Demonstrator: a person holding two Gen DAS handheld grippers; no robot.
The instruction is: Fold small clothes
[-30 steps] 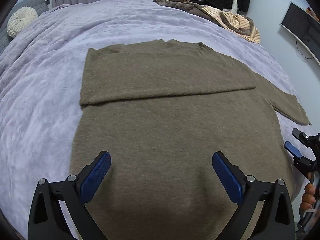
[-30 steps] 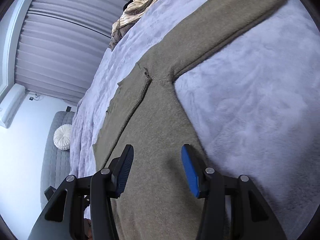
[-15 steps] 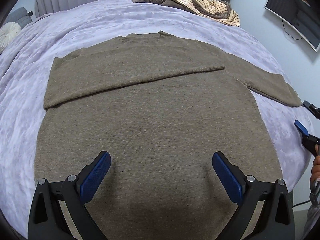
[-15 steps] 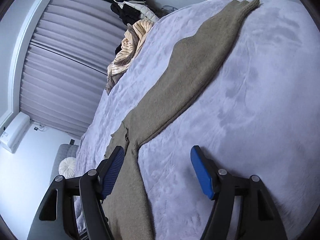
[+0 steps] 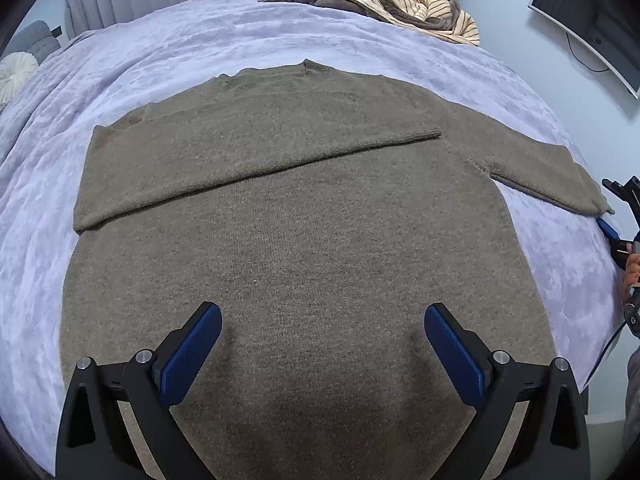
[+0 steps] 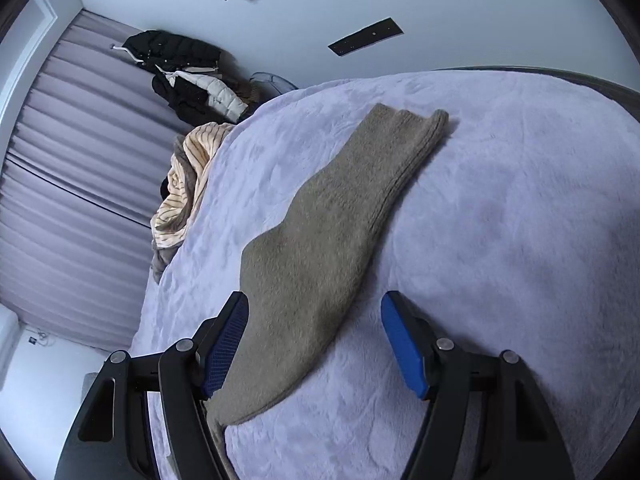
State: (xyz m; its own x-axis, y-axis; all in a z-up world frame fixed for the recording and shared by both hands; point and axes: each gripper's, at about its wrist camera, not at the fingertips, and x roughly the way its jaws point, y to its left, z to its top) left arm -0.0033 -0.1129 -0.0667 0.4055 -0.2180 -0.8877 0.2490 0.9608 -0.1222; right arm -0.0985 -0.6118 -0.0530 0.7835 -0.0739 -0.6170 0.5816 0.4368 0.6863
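Observation:
An olive-brown knit sweater (image 5: 304, 240) lies flat on the lavender bed cover (image 5: 240, 40). One sleeve (image 5: 256, 152) is folded across its chest. The other sleeve (image 6: 340, 216) stretches out to the side and ends in a ribbed cuff (image 6: 424, 124). My left gripper (image 5: 322, 332) hangs open over the lower body of the sweater, touching nothing. My right gripper (image 6: 316, 320) is open above the outstretched sleeve, and the cloth runs between and below its jaws without being pinched. It also shows at the right edge of the left wrist view, right gripper (image 5: 608, 206), next to the cuff.
A heap of striped and brown clothes (image 5: 400, 4) lies at the far edge of the bed. Dark and white coats (image 6: 188, 72) hang by the curtain (image 6: 80, 160). A monitor (image 5: 588, 16) is on the wall at right. A round white cushion (image 5: 16, 76) is far left.
My right gripper has travelled from the sweater's armpit out along the sleeve toward the cuff, tilting up, and its jaws have widened. My left gripper has shifted sideways over the hem.

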